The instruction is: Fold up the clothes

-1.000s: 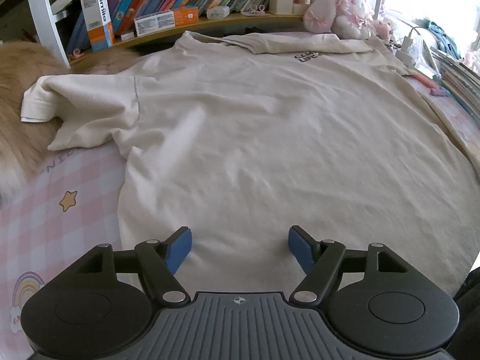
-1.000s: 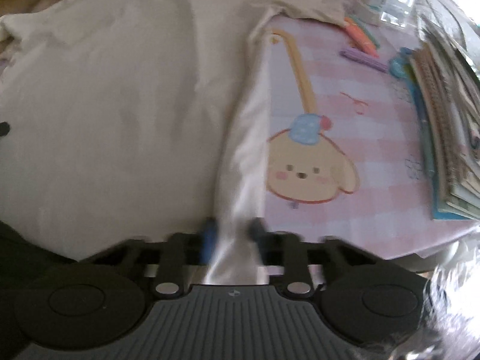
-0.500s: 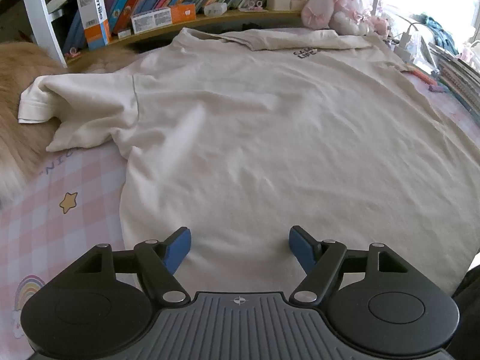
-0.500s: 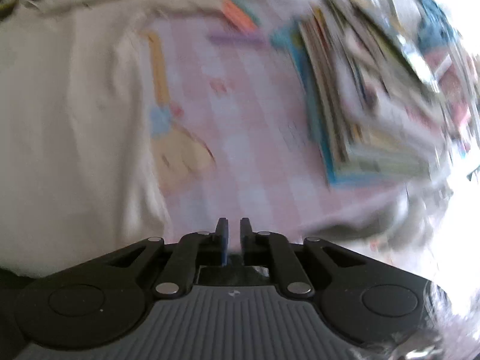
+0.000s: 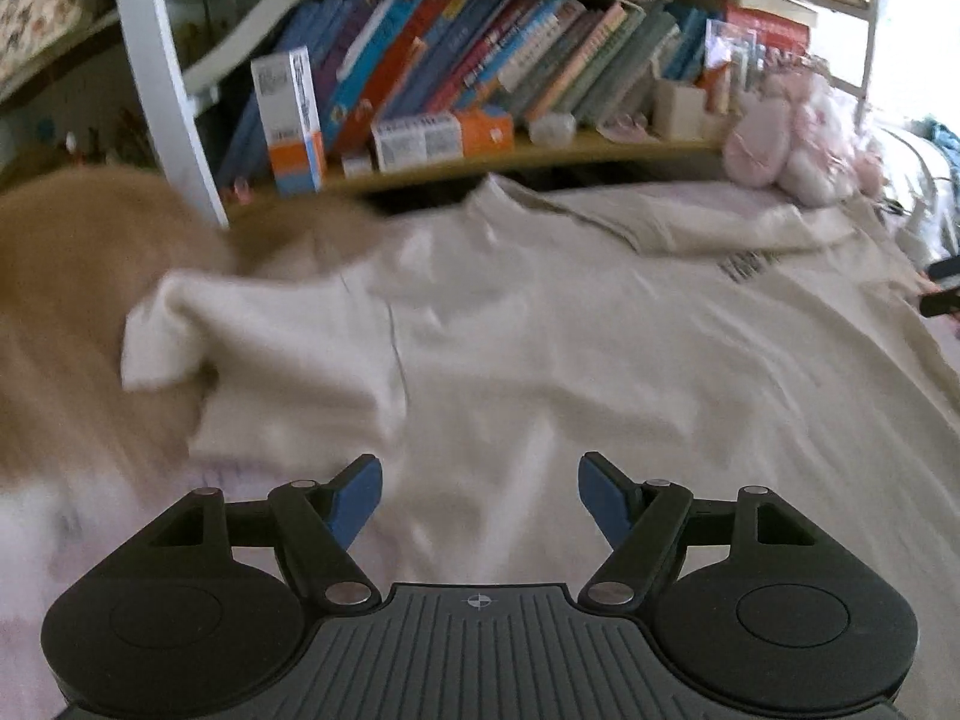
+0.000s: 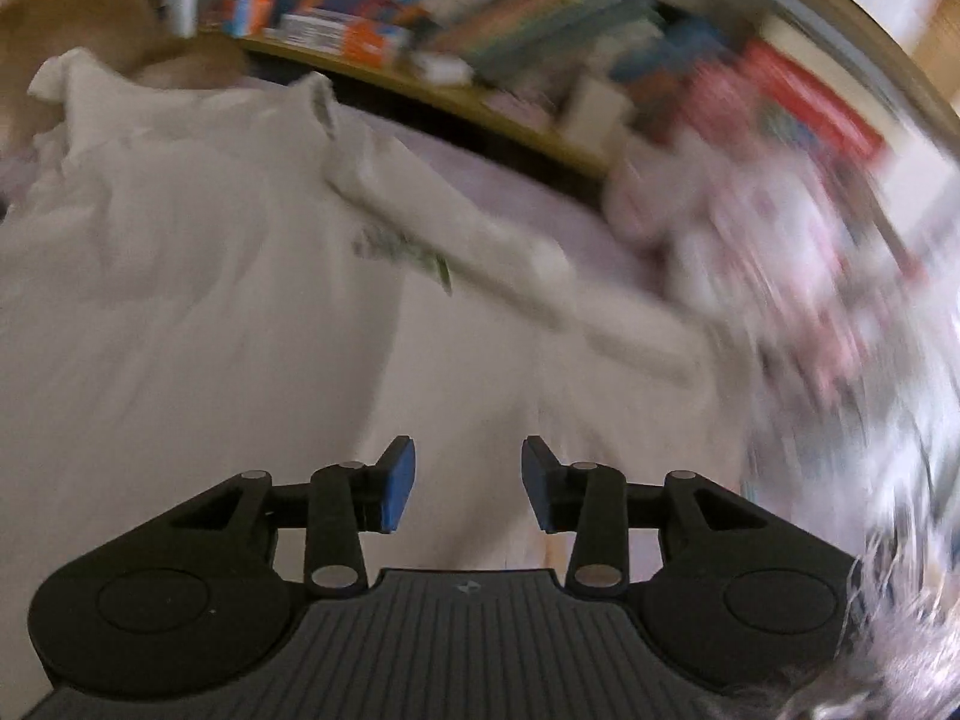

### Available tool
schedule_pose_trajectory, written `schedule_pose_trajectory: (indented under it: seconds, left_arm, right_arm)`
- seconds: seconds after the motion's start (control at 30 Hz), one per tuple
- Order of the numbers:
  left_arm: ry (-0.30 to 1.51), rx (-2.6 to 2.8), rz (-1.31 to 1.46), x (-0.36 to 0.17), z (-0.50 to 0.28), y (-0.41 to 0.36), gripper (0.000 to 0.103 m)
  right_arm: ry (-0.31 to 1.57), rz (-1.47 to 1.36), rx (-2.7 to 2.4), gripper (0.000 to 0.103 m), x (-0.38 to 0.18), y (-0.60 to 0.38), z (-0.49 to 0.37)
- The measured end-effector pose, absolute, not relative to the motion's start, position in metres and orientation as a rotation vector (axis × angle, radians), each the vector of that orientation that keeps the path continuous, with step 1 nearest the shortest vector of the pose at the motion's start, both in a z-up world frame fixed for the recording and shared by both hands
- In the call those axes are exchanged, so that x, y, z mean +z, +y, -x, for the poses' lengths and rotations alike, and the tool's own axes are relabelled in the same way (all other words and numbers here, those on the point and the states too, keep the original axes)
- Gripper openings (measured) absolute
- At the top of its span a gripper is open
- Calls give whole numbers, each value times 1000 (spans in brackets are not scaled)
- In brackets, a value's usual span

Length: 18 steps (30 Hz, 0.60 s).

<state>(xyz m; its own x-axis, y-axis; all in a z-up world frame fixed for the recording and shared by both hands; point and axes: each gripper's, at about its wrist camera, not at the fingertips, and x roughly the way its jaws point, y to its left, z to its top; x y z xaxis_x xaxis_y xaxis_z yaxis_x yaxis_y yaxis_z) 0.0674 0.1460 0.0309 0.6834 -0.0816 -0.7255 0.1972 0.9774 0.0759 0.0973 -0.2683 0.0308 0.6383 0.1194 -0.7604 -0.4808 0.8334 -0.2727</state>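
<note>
Lying spread across the bed, cream T-shirt [image 5: 540,348] with dark chest print [image 5: 747,264] too blurred to read, left gripper [image 5: 480,495] wide and empty above it, right gripper [image 6: 468,492] opening, nothing between its pads, shelf books' [image 5: 480,60] spines illegible.

The shirt [image 5: 540,348] lies spread on the bed [image 5: 36,546]. Behind it, along the far edge, stands a shelf [image 5: 540,150] with books [image 5: 480,54]; a plush toy [image 5: 798,150] sits at the far right corner.

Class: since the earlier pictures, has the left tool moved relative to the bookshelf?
Yes. The left tool has moved toward the bookshelf, now larger in view, above the cream T-shirt.
</note>
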Motion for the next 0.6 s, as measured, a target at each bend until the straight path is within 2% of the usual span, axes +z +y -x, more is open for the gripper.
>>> schedule_pose_trajectory:
  seconds: [0.27, 0.43, 0.53, 0.57, 0.6]
  left_arm:
    - [784, -135, -208, 31, -135, 137, 74]
    - [801, -134, -232, 27, -154, 132, 74]
    - [809, -132, -245, 24, -162, 133, 74]
    - [811, -129, -249, 23, -165, 134, 74]
    - [813, -125, -253, 23, -167, 135, 74]
  right_arm:
    - [646, 766, 595, 46, -5, -158, -167]
    - [627, 866, 667, 44, -27, -122, -202]
    - [651, 884, 718, 29, -33, -116, -222]
    - [662, 884, 723, 10, -32, -117, -230]
    - [675, 881, 724, 3, -31, -118, -239]
